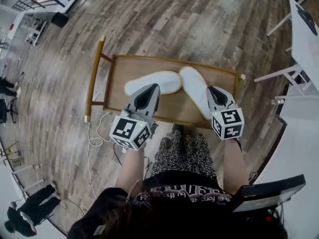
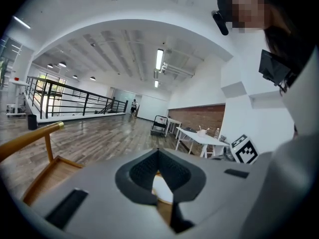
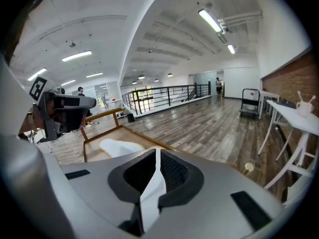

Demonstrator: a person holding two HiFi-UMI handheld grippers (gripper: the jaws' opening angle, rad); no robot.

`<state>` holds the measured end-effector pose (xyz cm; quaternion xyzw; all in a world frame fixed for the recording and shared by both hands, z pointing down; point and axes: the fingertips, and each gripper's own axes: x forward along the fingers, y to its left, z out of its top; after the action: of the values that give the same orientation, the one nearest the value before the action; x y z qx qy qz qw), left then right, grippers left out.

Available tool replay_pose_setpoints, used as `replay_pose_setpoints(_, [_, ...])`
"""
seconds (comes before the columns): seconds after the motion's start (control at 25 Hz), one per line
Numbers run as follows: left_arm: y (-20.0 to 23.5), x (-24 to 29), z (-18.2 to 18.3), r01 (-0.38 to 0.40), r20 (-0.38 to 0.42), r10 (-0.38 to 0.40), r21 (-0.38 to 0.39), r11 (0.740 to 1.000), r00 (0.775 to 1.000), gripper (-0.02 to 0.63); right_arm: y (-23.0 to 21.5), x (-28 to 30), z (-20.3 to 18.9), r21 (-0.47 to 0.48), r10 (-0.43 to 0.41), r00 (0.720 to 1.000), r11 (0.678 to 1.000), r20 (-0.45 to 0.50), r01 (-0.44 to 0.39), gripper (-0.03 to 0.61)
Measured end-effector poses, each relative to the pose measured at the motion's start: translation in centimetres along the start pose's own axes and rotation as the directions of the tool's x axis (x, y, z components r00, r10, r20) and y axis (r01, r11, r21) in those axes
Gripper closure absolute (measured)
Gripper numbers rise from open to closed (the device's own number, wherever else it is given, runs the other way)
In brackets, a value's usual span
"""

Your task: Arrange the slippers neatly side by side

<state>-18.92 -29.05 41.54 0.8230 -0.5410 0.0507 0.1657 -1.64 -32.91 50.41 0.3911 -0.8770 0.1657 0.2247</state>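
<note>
Two white slippers lie splayed in a V on a wooden tray cart (image 1: 169,59). The left slipper (image 1: 164,81) lies crosswise and the right slipper (image 1: 193,86) runs lengthwise, their far ends close together. My left gripper (image 1: 151,87) is over the left slipper's near edge, shut, tips meeting (image 2: 158,152), with a bit of white slipper (image 2: 162,189) showing below them. My right gripper (image 1: 213,89) hovers over the right slipper's near end, jaws together (image 3: 158,151), with white showing through the slit. In the right gripper view the left slipper (image 3: 119,146) lies ahead on the tray.
The cart has a wooden handle rail (image 1: 93,78) on its left side. A white cable (image 1: 94,133) loops on the wood floor beside it. White tables (image 1: 304,39) stand to the right. A person in black (image 1: 30,205) is at the lower left.
</note>
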Motion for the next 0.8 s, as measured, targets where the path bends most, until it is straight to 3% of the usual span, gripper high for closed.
replay_pose_setpoints(0.2, [0.6, 1.4, -1.3, 0.02, -0.029, -0.02, -0.018, 1.0, 0.999, 0.612, -0.9, 3.2, -3.3, 0.054, 0.065, 0.989, 0.997, -0.132, -0.059, 0.498])
replay_pose_setpoints(0.4, [0.9, 2.1, -2.0, 0.028, -0.058, -0.03, -0.025, 0.999, 0.998, 0.612, -1.1, 5.7, -5.0, 0.02, 0.096, 0.969, 0.995, -0.227, -0.094, 0.46])
replay_pose_setpoints(0.56, [0.9, 2.3, -2.2, 0.029, -0.07, -0.03, -0.024, 0.999, 0.997, 0.612, -0.6, 7.2, -7.0, -0.028, 0.062, 0.943, 0.997, -0.328, -0.075, 0.469])
replay_pose_setpoints(0.64, [1.0, 2.4, -2.1, 0.029, -0.07, -0.031, -0.027, 0.999, 0.997, 0.612, -0.6, 7.4, -7.9, -0.039, 0.029, 0.93, 0.998, -0.366, -0.046, 0.549])
replay_pose_setpoints(0.8, [1.2, 2.1, -2.2, 0.016, -0.069, -0.018, -0.03, 0.999, 0.997, 0.612, -1.0, 6.9, -8.1, 0.041, 0.001, 0.937, 0.999, -0.349, 0.014, 0.555])
